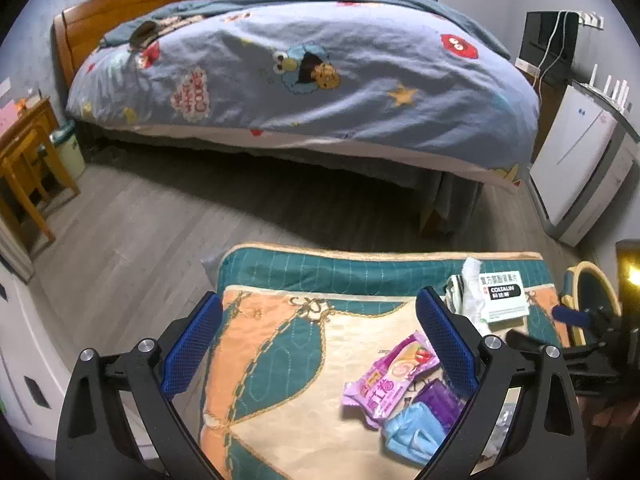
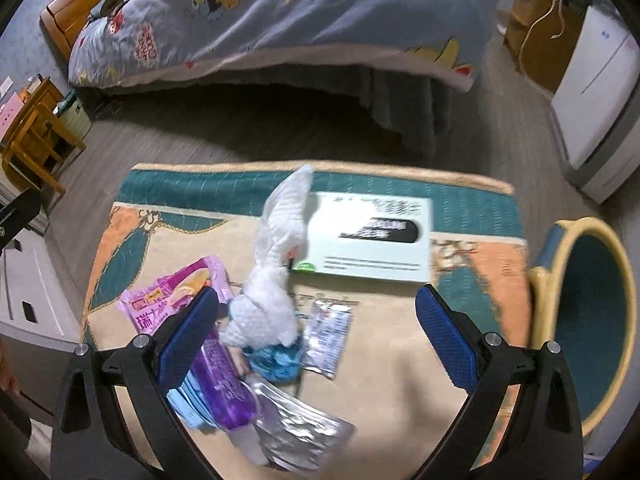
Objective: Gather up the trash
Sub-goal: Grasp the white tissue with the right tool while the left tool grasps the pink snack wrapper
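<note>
While both jaws gape empty, tissue drapes across box and wrappers.

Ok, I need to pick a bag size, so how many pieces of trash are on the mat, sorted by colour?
White: 2, tissue wad and medicine box
Silver: 2, small sachet and foil pouch
Blue: 2, flat pack and crumpled wrapper
Pink: 1, snack wrapper
Purple: 1, packet
Total: 8 that I can make out
</note>
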